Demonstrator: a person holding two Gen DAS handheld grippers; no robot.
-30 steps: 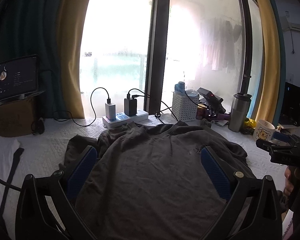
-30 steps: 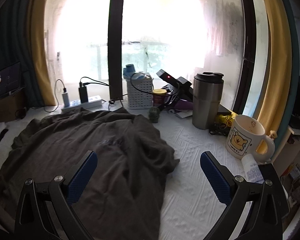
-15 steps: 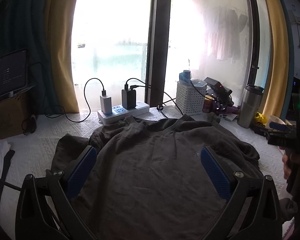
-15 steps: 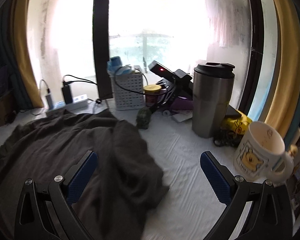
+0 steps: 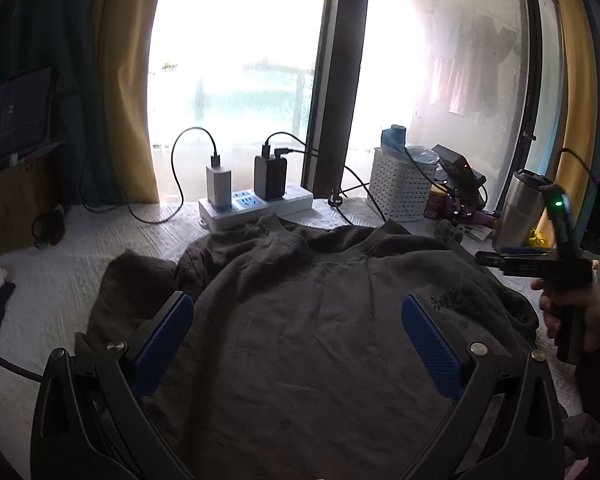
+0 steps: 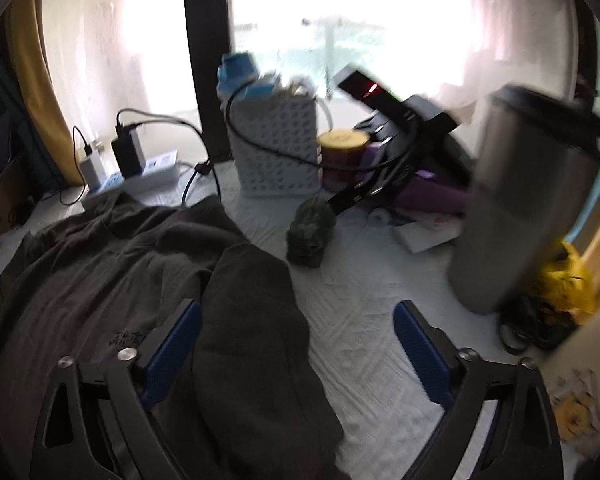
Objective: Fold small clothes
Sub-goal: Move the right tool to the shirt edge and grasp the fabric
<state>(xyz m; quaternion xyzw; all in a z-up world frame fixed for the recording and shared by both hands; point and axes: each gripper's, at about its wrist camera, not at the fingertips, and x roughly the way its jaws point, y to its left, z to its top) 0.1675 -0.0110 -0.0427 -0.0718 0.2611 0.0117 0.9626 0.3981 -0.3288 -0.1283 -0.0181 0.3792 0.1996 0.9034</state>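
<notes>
Two views. Left wrist first: your left gripper (image 5: 296, 316) is spread wide, blue ribbed pads over the dark grey T-shirt (image 5: 320, 340), nothing pinched; contact with the cloth can't be judged. That T-shirt lies flat, collar toward the window, on a white embossed table cover (image 5: 60, 280), soft knit with small chest print. Its lower hem is cut off by the frame. At the right edge, your right hand (image 5: 572, 312) grips a black handle with a green light; its fingers are out of frame here. Window glare washes out everything behind the power strip (image 5: 256, 204).

Right wrist: your right gripper (image 6: 298, 328) has jaws closing but wide apart, with the T-shirt's folded-over sleeve (image 6: 256, 320) between them; pads aren't pressing it. Motion blur smears the steel tumbler (image 6: 528, 208). White perforated basket (image 6: 276, 148) and small green lump (image 6: 310, 232) sit beyond; what the lump is stays unclear.
</notes>
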